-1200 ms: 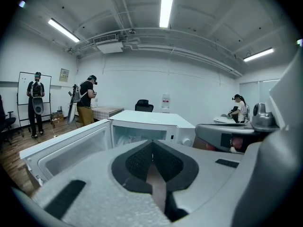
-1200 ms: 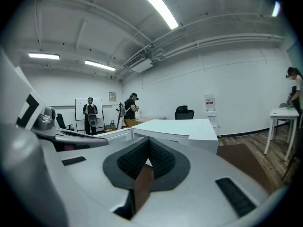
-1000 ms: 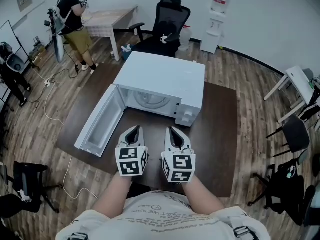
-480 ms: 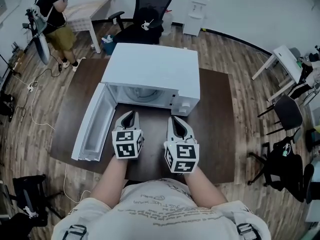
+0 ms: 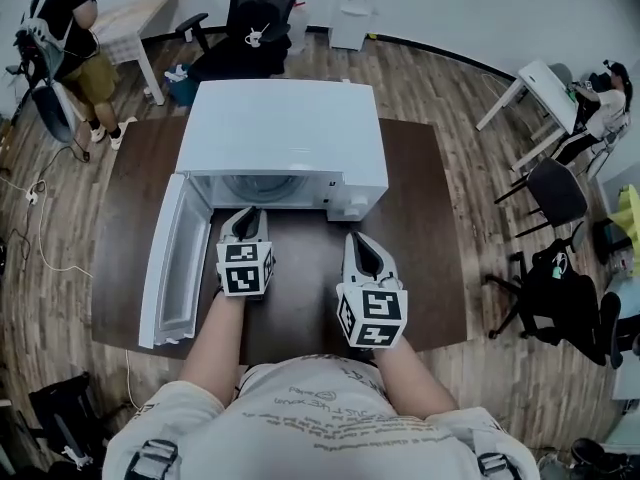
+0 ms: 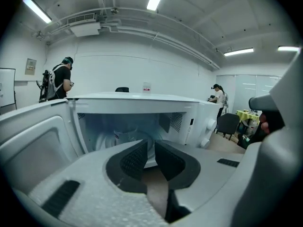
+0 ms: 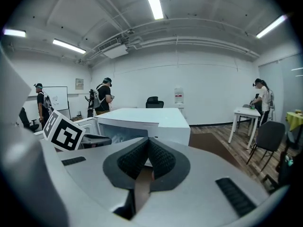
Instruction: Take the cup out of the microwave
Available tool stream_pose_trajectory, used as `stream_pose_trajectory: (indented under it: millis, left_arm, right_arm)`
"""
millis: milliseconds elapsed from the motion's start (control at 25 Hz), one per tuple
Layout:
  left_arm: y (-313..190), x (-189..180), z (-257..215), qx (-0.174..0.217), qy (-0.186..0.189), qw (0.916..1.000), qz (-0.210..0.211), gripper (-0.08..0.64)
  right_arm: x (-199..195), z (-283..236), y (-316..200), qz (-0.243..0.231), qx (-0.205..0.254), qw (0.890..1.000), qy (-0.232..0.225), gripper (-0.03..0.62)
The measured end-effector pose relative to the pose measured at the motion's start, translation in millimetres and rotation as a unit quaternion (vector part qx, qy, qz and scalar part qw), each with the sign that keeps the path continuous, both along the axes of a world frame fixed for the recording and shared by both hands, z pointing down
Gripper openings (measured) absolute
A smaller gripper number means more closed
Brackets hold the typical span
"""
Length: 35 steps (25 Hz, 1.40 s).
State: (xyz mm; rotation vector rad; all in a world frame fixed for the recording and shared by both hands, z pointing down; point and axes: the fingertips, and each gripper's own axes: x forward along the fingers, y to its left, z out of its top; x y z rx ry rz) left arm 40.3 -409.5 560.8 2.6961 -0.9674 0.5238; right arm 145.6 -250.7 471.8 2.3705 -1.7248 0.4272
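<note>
From your head camera, the white microwave sits on the dark brown surface with its door swung wide to your left. Your left tongs point into the open cavity, right at its mouth, and your right tongs hang back, below the control panel. From here you see only the round turntable, not the cup. Your left gripper view looks straight into the cavity. The left tongs stand slightly apart with nothing between them, and a pale, see-through cup shows deep inside, partly behind the pads. Your right gripper view shows the right tongs pressed together at the tips and empty, the microwave ahead, and the left gripper's marker cube beside it.
</note>
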Motion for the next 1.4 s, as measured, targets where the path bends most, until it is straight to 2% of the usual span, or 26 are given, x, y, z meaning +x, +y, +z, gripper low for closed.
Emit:
stream_pose_trajectory:
  millis: [200, 520, 800, 1120, 1400]
  left_arm:
    - [-20, 4, 20, -0.026, 0.007, 0.9996, 0.002, 0.069]
    - [-49, 12, 49, -0.034, -0.001, 0.9994, -0.001, 0.071]
    - [-66, 23, 74, -0.036, -0.021, 0.9991, 0.0, 0.077]
    - [-76, 36, 84, -0.035, -0.034, 0.9986, 0.022, 0.084]
    - [-85, 43, 92, -0.037, -0.043, 0.9981, 0.024, 0.084]
  right_arm:
    - [15, 9, 12, 0.04, -0.018, 0.999, -0.002, 0.014]
    - [25, 18, 26, 0.077, -0.038, 0.996, -0.002, 0.014]
    - [24, 27, 26, 0.084, -0.054, 0.995, 0.001, 0.014]
    - [27, 34, 28, 0.091, -0.069, 0.993, -0.001, 0.014]
    - [32, 36, 24, 0.096, -0.073, 0.993, -0.003, 0.014]
